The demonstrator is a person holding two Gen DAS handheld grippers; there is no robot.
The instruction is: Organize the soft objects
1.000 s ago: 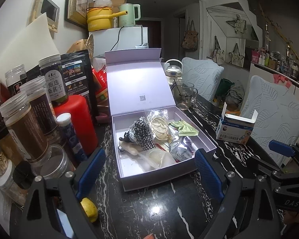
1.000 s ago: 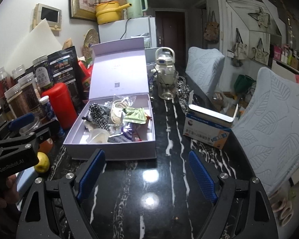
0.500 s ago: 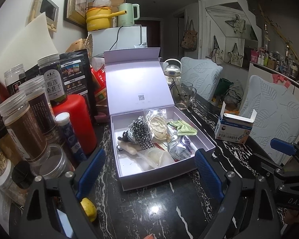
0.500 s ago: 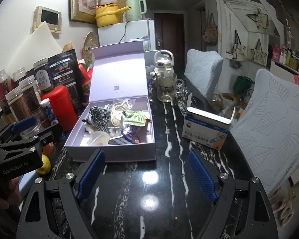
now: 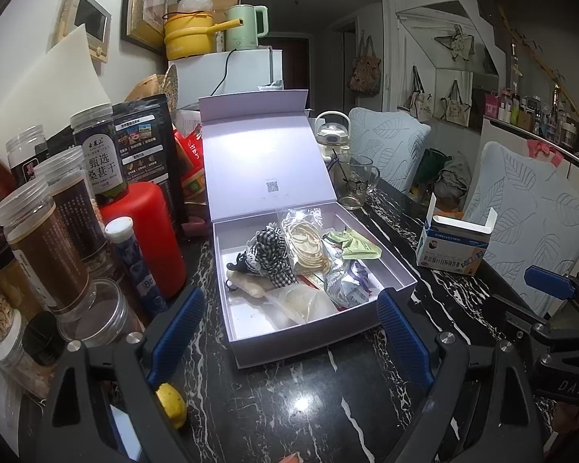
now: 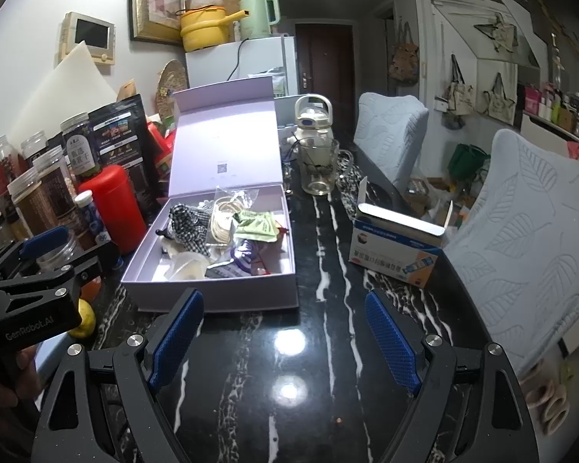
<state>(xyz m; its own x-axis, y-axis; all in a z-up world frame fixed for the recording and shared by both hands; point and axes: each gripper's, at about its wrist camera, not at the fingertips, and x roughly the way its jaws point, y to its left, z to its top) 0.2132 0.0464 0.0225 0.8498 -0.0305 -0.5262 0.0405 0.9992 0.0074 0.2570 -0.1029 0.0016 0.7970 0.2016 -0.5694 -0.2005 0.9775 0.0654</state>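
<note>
An open lilac box (image 5: 320, 337) (image 6: 212, 297) with its lid up stands on the black marble table. Inside lie a black-and-white checked cloth bow (image 5: 270, 254) (image 6: 187, 223), a bag of cream rings (image 5: 308, 243) (image 6: 224, 220), a green packet (image 5: 357, 245) (image 6: 258, 223), silvery wrappers (image 5: 345, 285) and a clear pouch (image 5: 305, 303). My left gripper (image 5: 289, 332) is open and empty just before the box's near wall. My right gripper (image 6: 283, 337) is open and empty over bare table, right of the box's front.
Jars (image 5: 46, 247), a red canister (image 5: 150, 231) and a blue tube (image 5: 133, 262) crowd the left side. A yellow lemon (image 5: 171, 405) lies near the left gripper. An open carton (image 6: 395, 243) sits right; a glass mug (image 6: 320, 169) stands behind the box. Leaf-print chairs (image 6: 529, 231) border the right edge.
Both grippers have drifted slightly back and up from the box; the view shifts a little. Nothing in the box has moved and both jaws stay open.
</note>
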